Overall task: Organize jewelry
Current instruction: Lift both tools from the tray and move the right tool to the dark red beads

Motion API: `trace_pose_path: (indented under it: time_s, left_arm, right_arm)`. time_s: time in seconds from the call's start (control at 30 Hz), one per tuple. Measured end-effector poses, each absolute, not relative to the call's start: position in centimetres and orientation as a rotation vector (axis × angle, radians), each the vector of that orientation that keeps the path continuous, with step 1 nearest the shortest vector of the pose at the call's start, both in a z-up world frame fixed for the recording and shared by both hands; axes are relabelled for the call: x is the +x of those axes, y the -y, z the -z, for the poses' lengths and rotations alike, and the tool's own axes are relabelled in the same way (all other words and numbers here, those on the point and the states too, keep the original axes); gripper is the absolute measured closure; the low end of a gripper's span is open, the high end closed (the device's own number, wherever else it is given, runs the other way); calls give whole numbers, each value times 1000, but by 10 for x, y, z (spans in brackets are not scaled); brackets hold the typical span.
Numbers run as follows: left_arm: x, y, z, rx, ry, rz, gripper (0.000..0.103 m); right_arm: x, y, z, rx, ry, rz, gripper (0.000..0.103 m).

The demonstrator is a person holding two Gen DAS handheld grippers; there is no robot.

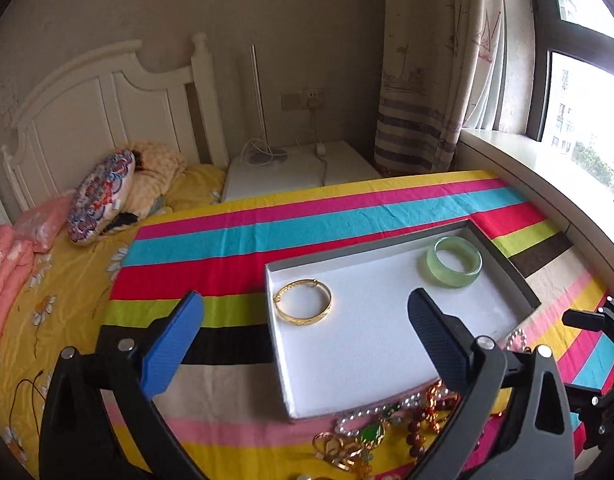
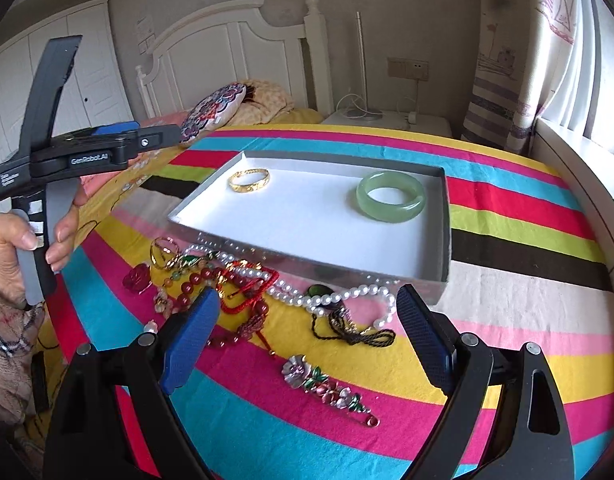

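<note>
A striped cloth (image 1: pixel 347 216) in pink, teal, red and yellow covers a bed with a white headboard (image 1: pixel 87 104). A floral pillow (image 1: pixel 101 196) lies on the yellow sheet (image 1: pixel 59 312) near it. A white nightstand (image 1: pixel 299 172) stands beside a patterned curtain (image 1: pixel 427 80) and a window (image 1: pixel 587 100).

Matt white-lined cardboard tray (image 2: pixel 443 216) holding a glossy gold metal bangle (image 2: pixel 249 179) and a smooth, translucent green stone-like bangle (image 2: pixel 391 196); woven striped cloth (image 2: pixel 507 200) beneath; lustrous pearl strand (image 2: pixel 339 298); enamelled metal brooch (image 2: pixel 327 386); textured blue gripper pads (image 2: pixel 189 344)
</note>
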State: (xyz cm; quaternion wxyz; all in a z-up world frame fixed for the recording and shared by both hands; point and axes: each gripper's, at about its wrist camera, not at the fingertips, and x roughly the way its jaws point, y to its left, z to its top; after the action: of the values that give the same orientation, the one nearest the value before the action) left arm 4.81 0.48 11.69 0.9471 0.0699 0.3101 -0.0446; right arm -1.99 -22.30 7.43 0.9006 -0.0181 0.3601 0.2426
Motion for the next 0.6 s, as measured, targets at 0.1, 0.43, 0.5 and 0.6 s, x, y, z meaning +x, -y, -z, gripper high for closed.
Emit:
trace_pose_path:
  time_s: [0.1, 0.43, 0.5, 0.6]
  left_arm:
    - [8, -18, -107, 146, -610, 26, 2]
    - [-48, -70, -34, -35, -722, 39, 2]
    - [-48, -76, -25, -56, -744, 63, 3]
    - [-49, -76, -24, -74, -741, 141, 2]
  right_arm:
    - [-32, 205, -66, -87, -759, -546, 17]
    - [-53, 144, -51, -226, -770, -686, 46]
    - [-47, 135, -47, -248, -785, -677, 54]
    - [-38, 127, -41, -254, -815, -681, 62]
